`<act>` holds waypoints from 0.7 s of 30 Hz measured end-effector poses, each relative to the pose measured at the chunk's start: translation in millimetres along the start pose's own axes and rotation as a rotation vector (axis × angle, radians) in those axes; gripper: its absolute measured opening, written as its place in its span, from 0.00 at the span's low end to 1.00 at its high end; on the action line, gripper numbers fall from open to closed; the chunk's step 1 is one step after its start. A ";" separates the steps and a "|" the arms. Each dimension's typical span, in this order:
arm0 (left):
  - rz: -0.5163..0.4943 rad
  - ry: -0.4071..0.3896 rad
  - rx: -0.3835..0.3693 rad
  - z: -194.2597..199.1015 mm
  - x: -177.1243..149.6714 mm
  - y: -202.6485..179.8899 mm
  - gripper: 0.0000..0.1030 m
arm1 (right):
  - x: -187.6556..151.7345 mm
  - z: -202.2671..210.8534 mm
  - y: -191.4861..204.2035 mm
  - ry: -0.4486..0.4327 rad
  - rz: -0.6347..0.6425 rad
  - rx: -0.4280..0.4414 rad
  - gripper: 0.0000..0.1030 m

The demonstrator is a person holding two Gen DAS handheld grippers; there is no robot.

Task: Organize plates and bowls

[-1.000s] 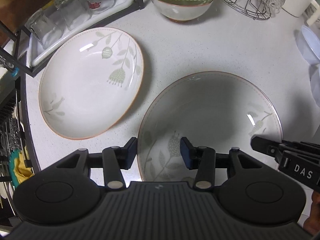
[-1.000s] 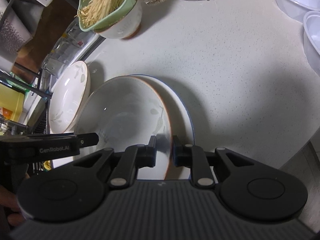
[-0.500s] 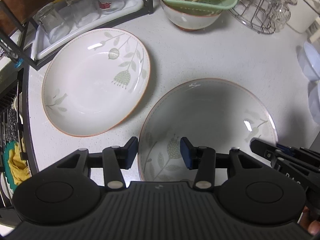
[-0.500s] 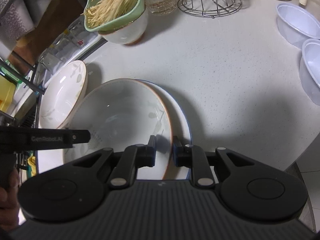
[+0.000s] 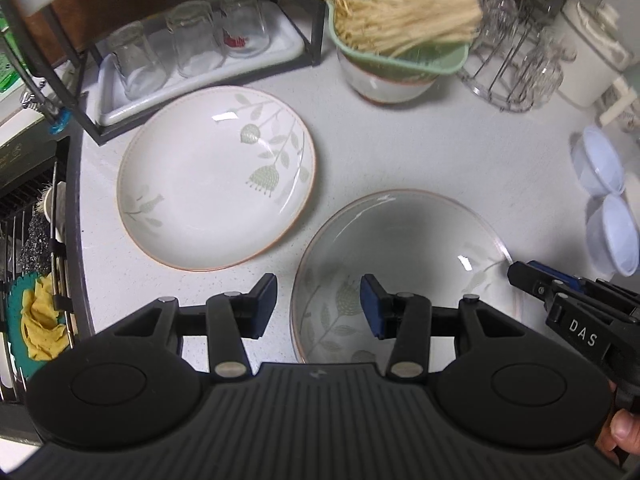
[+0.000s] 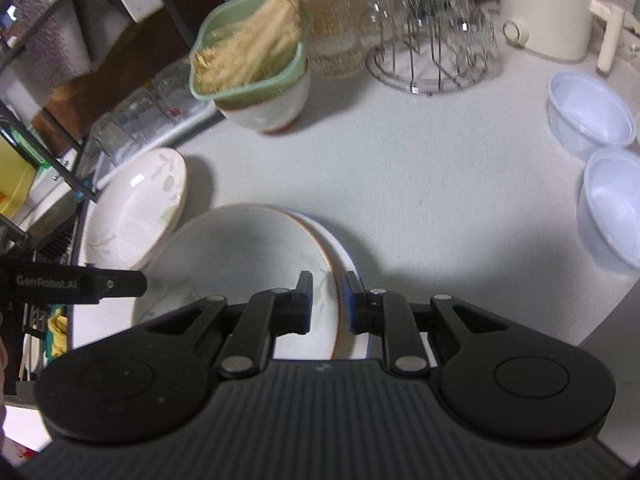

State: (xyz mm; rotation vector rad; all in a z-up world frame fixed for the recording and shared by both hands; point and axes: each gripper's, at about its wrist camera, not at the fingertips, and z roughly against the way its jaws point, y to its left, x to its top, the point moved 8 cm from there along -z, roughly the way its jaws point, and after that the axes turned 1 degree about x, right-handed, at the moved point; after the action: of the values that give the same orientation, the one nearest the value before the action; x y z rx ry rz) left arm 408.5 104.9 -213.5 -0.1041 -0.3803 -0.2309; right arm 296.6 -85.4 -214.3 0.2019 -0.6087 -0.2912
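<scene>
A floral plate with an orange rim (image 5: 216, 176) lies on the white counter at the left. A second floral plate (image 5: 400, 264) is nearer, held at its right rim by my right gripper (image 6: 327, 298), which is shut on it. In the right wrist view this plate (image 6: 240, 264) sits over a blue-rimmed plate (image 6: 347, 264). My left gripper (image 5: 318, 306) is open and empty, straddling the near plate's left rim without touching it. Two white bowls (image 6: 588, 114) (image 6: 612, 204) stand at the right.
A green strainer of noodles (image 5: 400, 32) sits on a ceramic bowl (image 5: 384, 86) at the back. A black rack with a tray of glasses (image 5: 192, 44) stands back left. A wire glass stand (image 5: 516, 68) and a white appliance (image 6: 548, 8) are back right. A dish rack (image 5: 36, 264) is at the left edge.
Both grippers have pulled back and up, so more of the counter's back shows. The right gripper still holds the plate's rim; the left gripper stays open.
</scene>
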 end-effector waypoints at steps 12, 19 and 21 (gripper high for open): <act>0.026 -0.112 -0.046 52.6 -9.5 -5.7 0.51 | 16.3 59.5 1.4 -0.109 0.027 0.039 0.20; 0.019 -0.222 -0.084 86.0 -21.1 -16.2 0.51 | 10.6 95.0 1.5 -0.179 0.055 0.058 0.20; 0.014 -0.239 -0.066 93.1 -27.7 -19.0 0.51 | 7.3 104.9 1.0 -0.202 0.061 0.071 0.20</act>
State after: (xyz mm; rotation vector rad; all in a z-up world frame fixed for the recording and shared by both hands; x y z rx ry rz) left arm 345.8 105.5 -137.0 -0.2000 -0.6099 -0.2180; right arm 240.8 -97.4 -125.9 0.2233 -0.8250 -0.2323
